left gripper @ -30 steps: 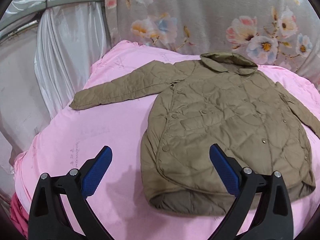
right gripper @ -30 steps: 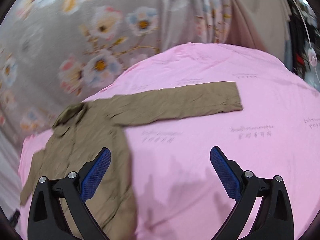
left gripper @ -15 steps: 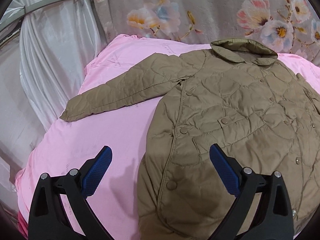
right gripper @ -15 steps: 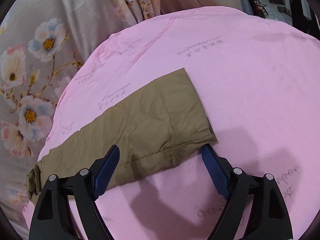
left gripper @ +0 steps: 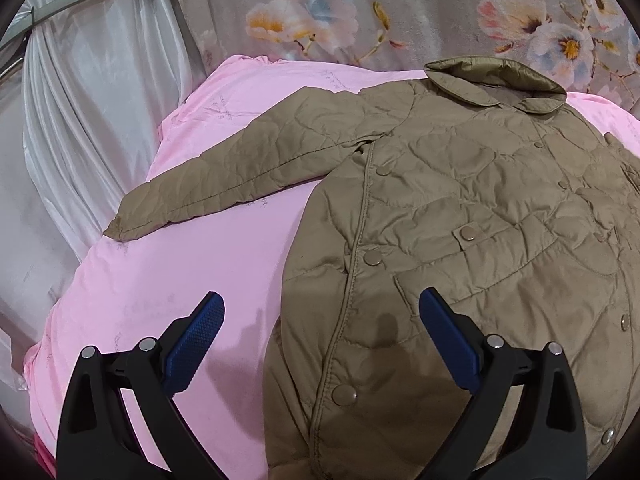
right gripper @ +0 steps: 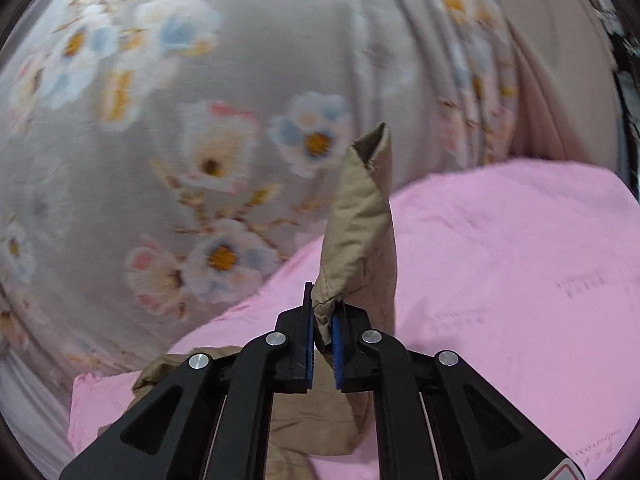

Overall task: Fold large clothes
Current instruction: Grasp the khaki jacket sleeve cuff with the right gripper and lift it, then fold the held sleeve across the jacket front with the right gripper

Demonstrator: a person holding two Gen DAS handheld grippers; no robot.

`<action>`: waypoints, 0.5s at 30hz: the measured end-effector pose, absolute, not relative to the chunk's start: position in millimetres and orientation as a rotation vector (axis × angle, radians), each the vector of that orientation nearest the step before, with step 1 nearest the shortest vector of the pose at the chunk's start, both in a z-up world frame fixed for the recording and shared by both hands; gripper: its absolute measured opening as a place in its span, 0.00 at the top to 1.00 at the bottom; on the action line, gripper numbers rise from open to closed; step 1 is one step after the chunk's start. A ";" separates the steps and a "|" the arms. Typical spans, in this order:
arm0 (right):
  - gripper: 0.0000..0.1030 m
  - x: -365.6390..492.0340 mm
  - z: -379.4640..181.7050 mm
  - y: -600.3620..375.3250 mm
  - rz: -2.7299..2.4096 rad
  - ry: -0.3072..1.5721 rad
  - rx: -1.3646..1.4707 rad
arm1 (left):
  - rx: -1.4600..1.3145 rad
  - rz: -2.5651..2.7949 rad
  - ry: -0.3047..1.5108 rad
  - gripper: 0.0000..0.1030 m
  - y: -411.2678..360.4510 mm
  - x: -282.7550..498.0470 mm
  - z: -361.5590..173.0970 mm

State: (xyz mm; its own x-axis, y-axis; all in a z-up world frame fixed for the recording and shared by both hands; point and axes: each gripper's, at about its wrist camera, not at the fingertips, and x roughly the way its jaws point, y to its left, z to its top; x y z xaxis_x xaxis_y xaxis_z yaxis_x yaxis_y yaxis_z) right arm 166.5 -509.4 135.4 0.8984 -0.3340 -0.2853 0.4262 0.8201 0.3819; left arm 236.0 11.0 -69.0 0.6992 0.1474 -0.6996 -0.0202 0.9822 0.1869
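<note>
A tan quilted jacket (left gripper: 460, 224) lies face up on the pink bed cover (left gripper: 192, 280), collar toward the floral curtain, its left sleeve (left gripper: 240, 176) stretched out to the left. My left gripper (left gripper: 320, 320) is open and empty, hovering over the jacket's lower left front edge. My right gripper (right gripper: 323, 332) is shut on the cuff end of the jacket's right sleeve (right gripper: 360, 232) and holds it lifted above the bed, the cuff standing up past the blue pads.
A grey floral curtain (left gripper: 400, 12) hangs behind the bed. White satin drapes (left gripper: 80, 112) hang to the left. The pink bed cover (right gripper: 520, 260) extends to the right in the right wrist view.
My right gripper closed on the right sleeve's cuff and lifted it off the bed. My left gripper moved closer over the jacket's lower left front, still open.
</note>
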 end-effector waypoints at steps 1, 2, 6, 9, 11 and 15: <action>0.93 178.9 152.5 -481.0 -0.345 0.202 0.404 | 0.167 0.094 0.796 0.07 12.4 236.1 -70.0; 0.93 191.1 166.2 -452.9 -0.277 0.198 0.366 | 0.161 0.093 0.800 0.07 14.2 236.2 -71.3; 0.93 233.1 191.9 -353.1 -0.053 0.211 0.270 | 0.147 0.089 0.811 0.07 18.4 235.2 -76.1; 0.93 263.3 181.1 -291.6 0.070 0.265 0.225 | 0.133 0.079 0.825 0.07 21.6 234.6 -79.5; 0.93 285.4 162.6 -252.3 0.139 0.326 0.188 | 0.133 0.072 0.828 0.07 22.6 234.1 -82.0; 0.85 314.9 113.8 -192.7 0.224 0.456 0.142 | 0.129 0.057 0.835 0.07 22.8 234.2 -85.8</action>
